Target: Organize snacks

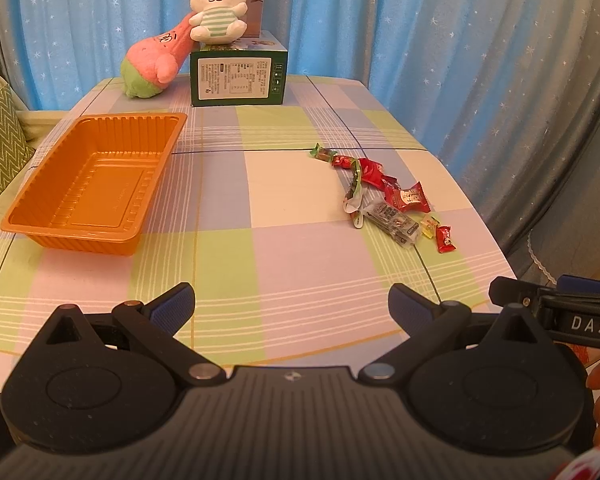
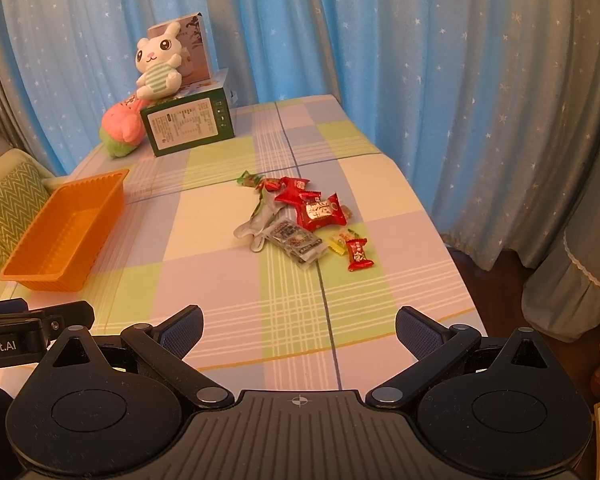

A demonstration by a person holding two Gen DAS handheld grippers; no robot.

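My left gripper (image 1: pixel 291 306) and right gripper (image 2: pixel 299 330) both stand wide apart, holding nothing. The snacks (image 2: pixel 300 220) lie scattered right of the empty orange tray (image 1: pixel 88 184). The wrappers look light, crinkly, and slippery; I would pinch each across its body.

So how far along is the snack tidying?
Barely begun. The orange tray holds nothing, and all the wrapped snacks lie scattered on the checked tablecloth. Left tool and right tool are open, holding nothing. Every snack is still left to move.
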